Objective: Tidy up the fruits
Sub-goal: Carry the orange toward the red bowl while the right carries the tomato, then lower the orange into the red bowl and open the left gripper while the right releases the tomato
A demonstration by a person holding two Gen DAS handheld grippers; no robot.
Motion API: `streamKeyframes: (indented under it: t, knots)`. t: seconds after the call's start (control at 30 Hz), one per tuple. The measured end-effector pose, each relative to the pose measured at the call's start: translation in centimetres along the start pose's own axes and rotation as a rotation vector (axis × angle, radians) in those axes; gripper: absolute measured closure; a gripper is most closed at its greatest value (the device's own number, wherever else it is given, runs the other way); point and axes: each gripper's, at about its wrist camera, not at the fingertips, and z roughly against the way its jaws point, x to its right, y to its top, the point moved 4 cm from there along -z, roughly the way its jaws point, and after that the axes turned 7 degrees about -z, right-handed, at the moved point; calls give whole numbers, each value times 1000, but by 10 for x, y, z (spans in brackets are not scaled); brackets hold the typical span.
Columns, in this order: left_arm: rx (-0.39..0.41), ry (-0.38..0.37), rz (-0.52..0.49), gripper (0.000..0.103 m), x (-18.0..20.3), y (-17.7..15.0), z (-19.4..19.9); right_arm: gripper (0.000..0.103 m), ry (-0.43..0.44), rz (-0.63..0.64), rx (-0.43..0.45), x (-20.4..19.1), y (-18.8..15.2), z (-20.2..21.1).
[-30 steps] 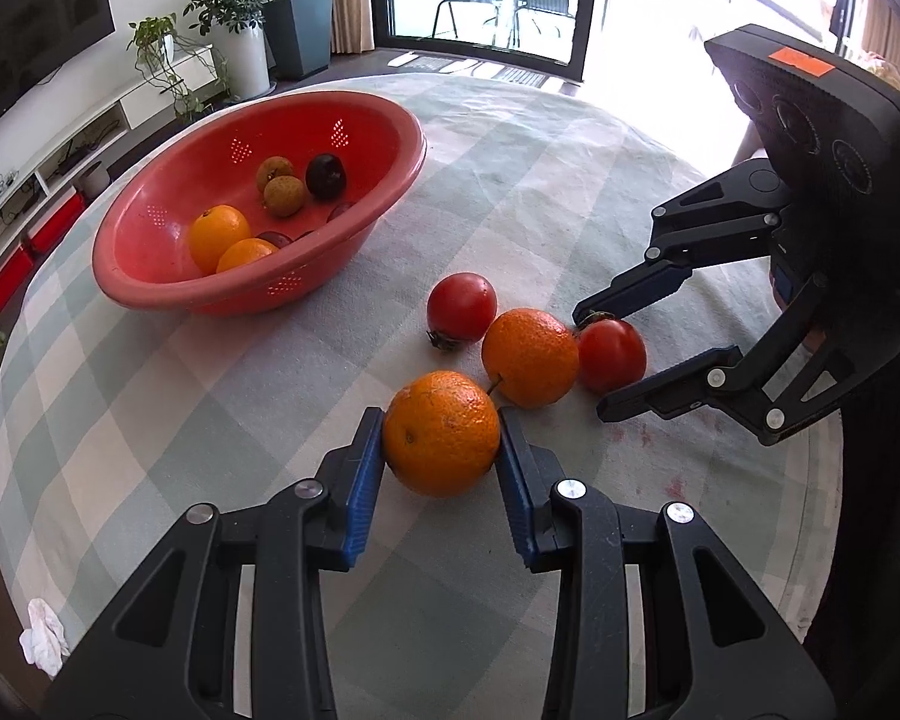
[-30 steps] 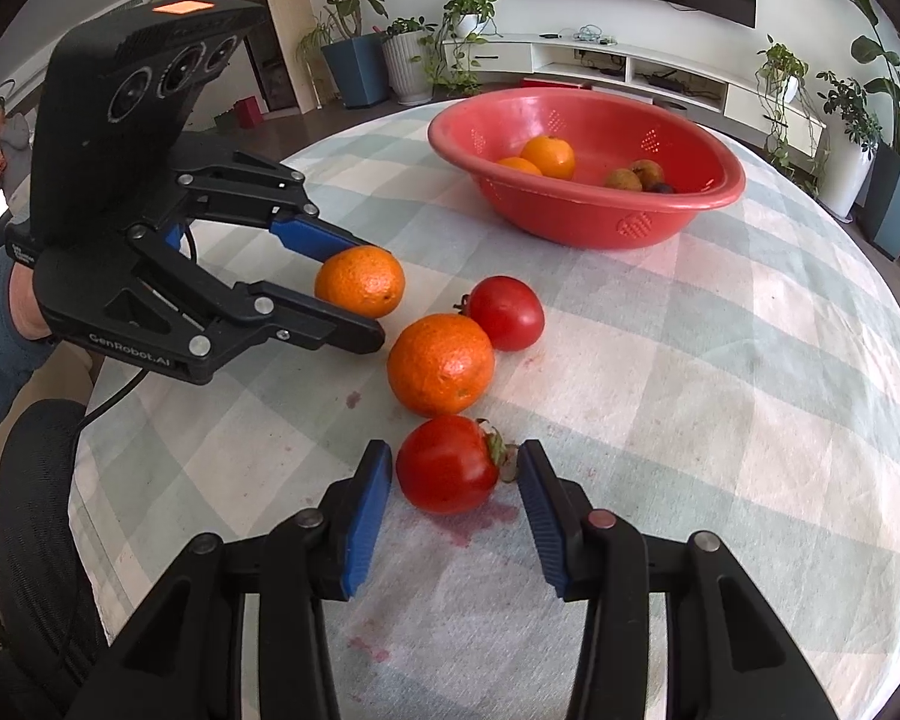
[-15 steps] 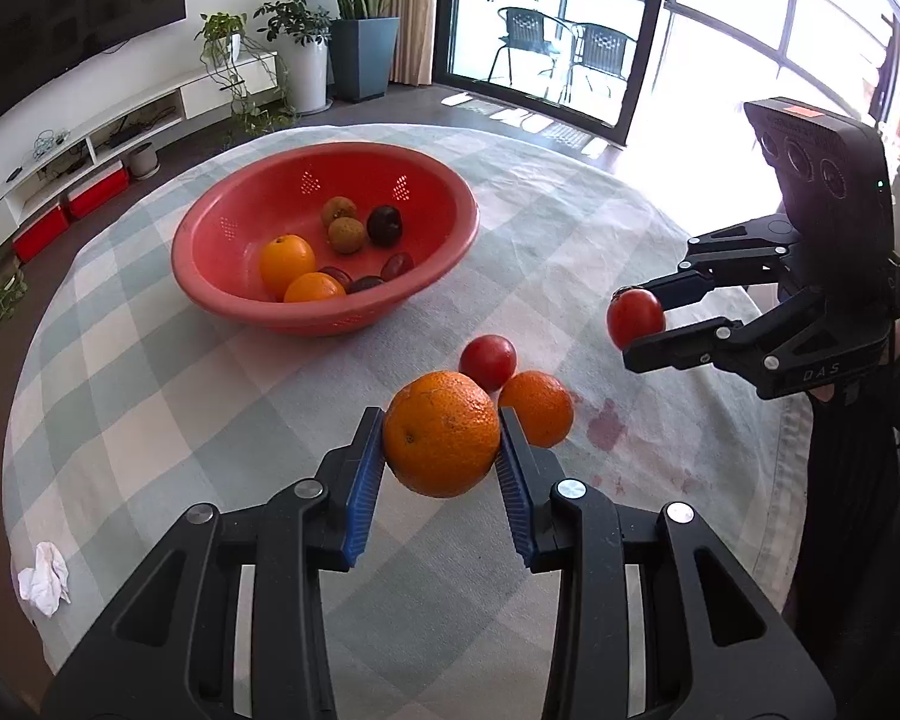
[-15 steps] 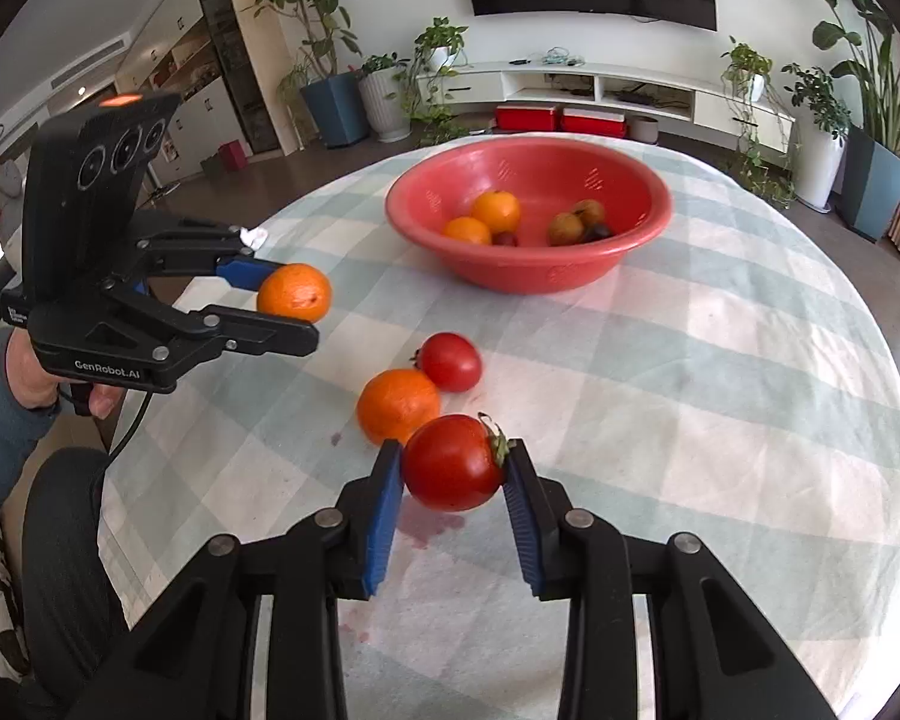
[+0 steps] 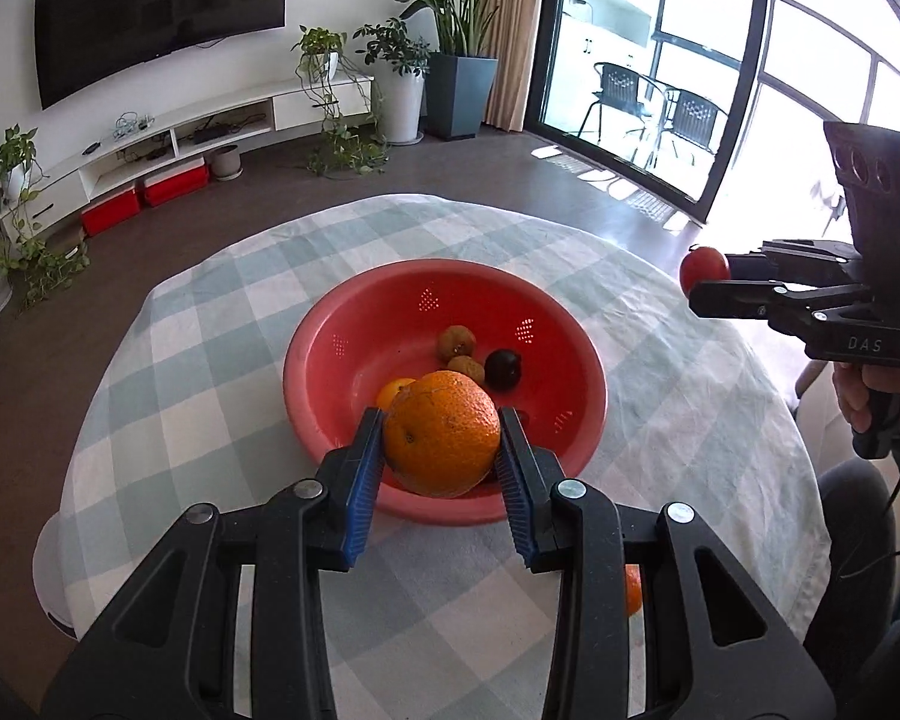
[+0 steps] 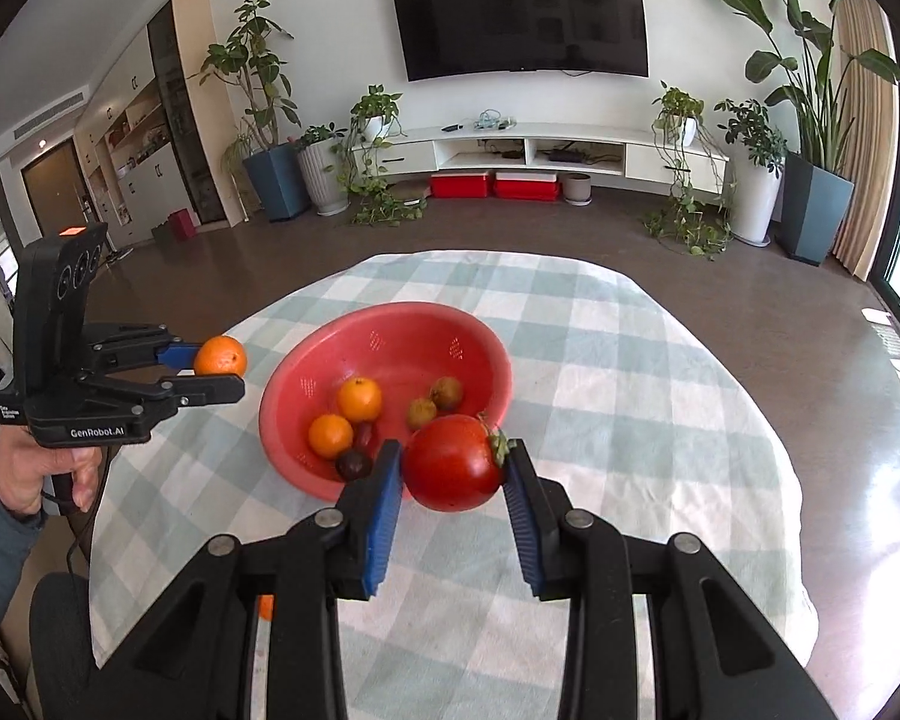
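Your left gripper (image 5: 442,450), clamped on the orange (image 5: 442,433), sits nearer the red colander bowl (image 5: 591,387), just ahead and below, than your right gripper (image 6: 453,483) gripping the tomato (image 6: 453,462).

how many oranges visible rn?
4: one held in the left gripper, two in the red bowl, one on the table, mostly hidden. More may be hidden.

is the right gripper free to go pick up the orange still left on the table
Probably not yet. The right gripper is shut on a tomato, so its jaws are full. The orange left on the table sits mostly hidden behind the left gripper; the tomato would need dropping into the red bowl first.
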Motion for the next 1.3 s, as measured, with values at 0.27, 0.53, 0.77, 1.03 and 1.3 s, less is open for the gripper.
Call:
streamKeyframes:
  t: [0.27, 0.53, 0.77, 1.03, 1.3]
  knots:
    - [-104, 51, -48, 69, 12, 13, -56, 67, -11, 118, -123, -34, 5, -71]
    - [-158, 82, -92, 69, 21, 1, -88, 67, -65, 204, -195, -40, -10, -106]
    - [-166, 95, -97, 69, 18, -7, -98, 67, -86, 220, -217, -37, -14, -114]
    - [-173, 92, -85, 54, 14, -12, -98, 67, -100, 222, -229, -36, -16, -119]
    - [-143, 106, -83, 34, 15, -11, -83, 57, -107, 212, -210, -35, -16, -117]
